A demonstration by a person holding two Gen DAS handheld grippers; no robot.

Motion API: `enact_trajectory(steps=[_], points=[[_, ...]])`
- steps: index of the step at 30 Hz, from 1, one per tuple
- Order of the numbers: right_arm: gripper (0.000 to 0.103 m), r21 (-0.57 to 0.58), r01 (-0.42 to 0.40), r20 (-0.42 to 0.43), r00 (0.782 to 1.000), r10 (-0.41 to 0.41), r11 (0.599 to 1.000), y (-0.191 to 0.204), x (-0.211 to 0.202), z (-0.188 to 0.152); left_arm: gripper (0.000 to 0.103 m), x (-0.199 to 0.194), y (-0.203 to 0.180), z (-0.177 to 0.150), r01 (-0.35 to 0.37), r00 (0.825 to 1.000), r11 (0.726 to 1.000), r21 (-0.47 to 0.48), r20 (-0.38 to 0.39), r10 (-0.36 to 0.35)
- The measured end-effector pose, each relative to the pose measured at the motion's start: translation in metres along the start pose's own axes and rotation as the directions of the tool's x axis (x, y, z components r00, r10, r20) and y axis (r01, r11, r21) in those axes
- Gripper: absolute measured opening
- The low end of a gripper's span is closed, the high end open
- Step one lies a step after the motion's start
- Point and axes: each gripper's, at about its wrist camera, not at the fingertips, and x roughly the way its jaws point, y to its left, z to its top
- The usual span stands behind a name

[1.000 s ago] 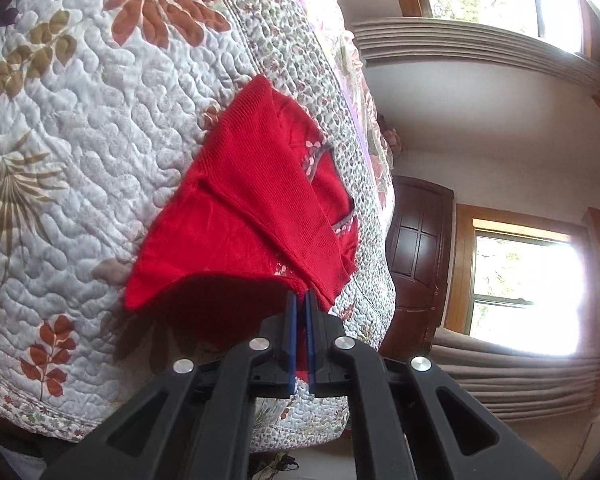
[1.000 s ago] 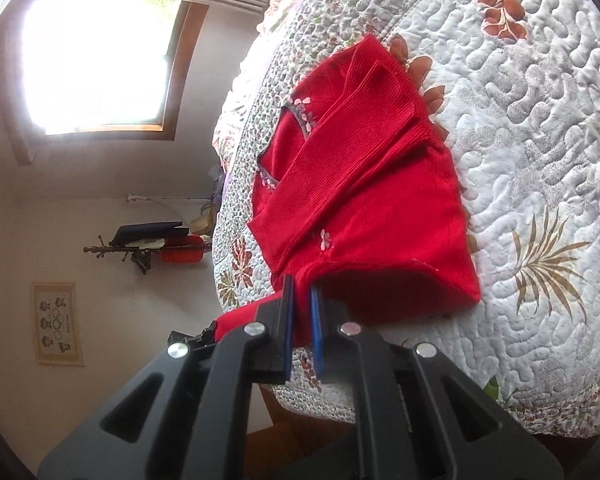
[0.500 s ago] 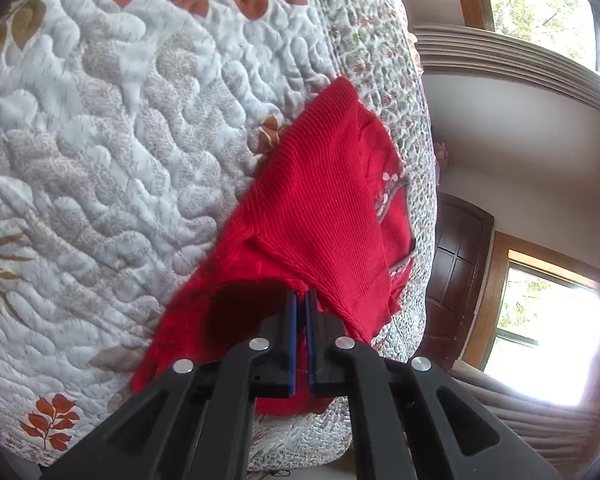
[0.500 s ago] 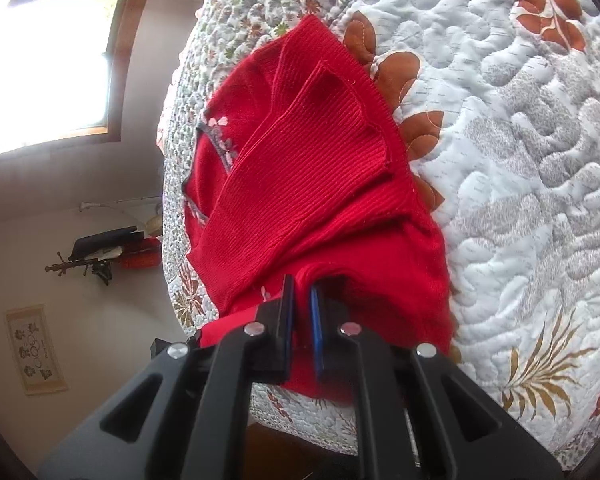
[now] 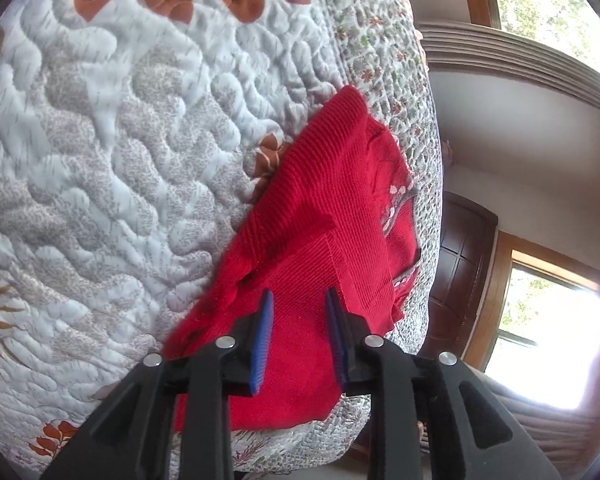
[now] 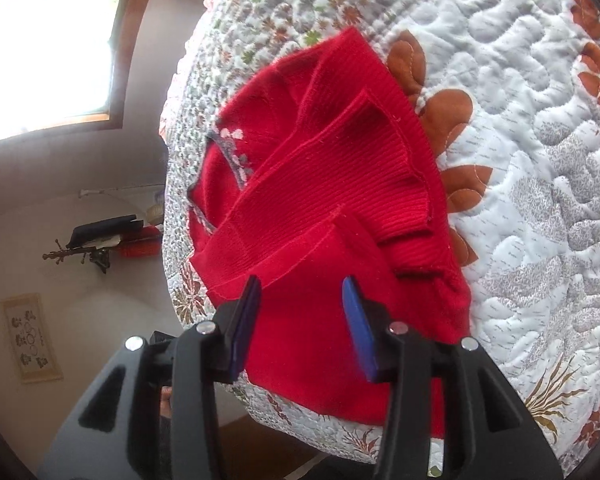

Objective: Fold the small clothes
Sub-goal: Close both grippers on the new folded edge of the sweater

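Note:
A small red knit sweater (image 5: 332, 216) with a pale flower trim at the neck lies folded on a quilted bedspread (image 5: 112, 152). Its lower part is laid up over the folded-in sleeves. In the right wrist view the same sweater (image 6: 320, 184) shows a ribbed sleeve across the top. My left gripper (image 5: 298, 300) stands open just above the folded hem, nothing between its blue pads. My right gripper (image 6: 300, 284) is open too, over the hem's other corner, holding nothing.
The bedspread (image 6: 540, 160) is white with rust-coloured leaf prints and drops off at a floral border near the sweater. Beyond the bed edge are a dark wooden door (image 5: 460, 272), bright windows (image 6: 48, 52) and a wall rack (image 6: 100, 244).
Both grippers carried the sweater's hem up over the body, then opened and let it go. The hem now rests folded on the sleeves.

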Motion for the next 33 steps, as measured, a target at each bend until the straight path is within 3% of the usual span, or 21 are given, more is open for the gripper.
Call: enact_trajectory(steps=[3, 6, 10, 13, 19, 26, 28, 33], points=[[0.043, -0.101, 0.079, 0.039, 0.996, -0.075, 0.992, 0.014, -0.017, -0.005, 0.038, -0.004, -0.030, -0.005, -0.112, 0.993, 0.975, 0.194, -0.001, 0.114], [0.043, -0.243, 0.194, 0.058, 0.981, -0.186, 0.950, 0.026, -0.019, -0.013, 0.039, 0.006, -0.057, -0.008, -0.218, 0.972, 0.893, 0.393, 0.005, 0.235], [0.043, -0.369, 0.275, 0.072, 0.961, -0.267, 0.888, 0.033, -0.004, -0.017, 0.041, 0.030, -0.073, -0.003, -0.260, 0.953, 0.818, 0.512, 0.000, 0.303], [0.047, -0.454, 0.317, 0.087, 0.946, -0.313, 0.833, 0.038, 0.013, -0.019, 0.044, 0.048, -0.072, 0.002, -0.289, 0.937, 0.783, 0.551, -0.004, 0.349], [0.047, -0.539, 0.367, 0.091, 0.920, -0.381, 0.758, 0.040, 0.041, -0.008, 0.047, 0.075, -0.066, 0.009, -0.315, 0.920, 0.756, 0.574, -0.011, 0.391], [0.044, -0.548, 0.354, 0.051, 0.918, -0.392, 0.758, 0.037, 0.058, 0.003, 0.044, 0.082, -0.066, 0.009, -0.325, 0.917, 0.746, 0.581, 0.002, 0.398], [0.030, -0.546, 0.345, 0.034, 0.920, -0.391, 0.763, 0.034, 0.062, 0.004, 0.041, 0.089, -0.069, 0.009, -0.332, 0.914, 0.740, 0.585, 0.007, 0.405], [0.005, -0.528, 0.355, 0.044, 0.918, -0.393, 0.772, 0.032, 0.061, 0.002, 0.014, 0.093, -0.072, 0.009, -0.374, 0.897, 0.707, 0.600, 0.040, 0.440]])
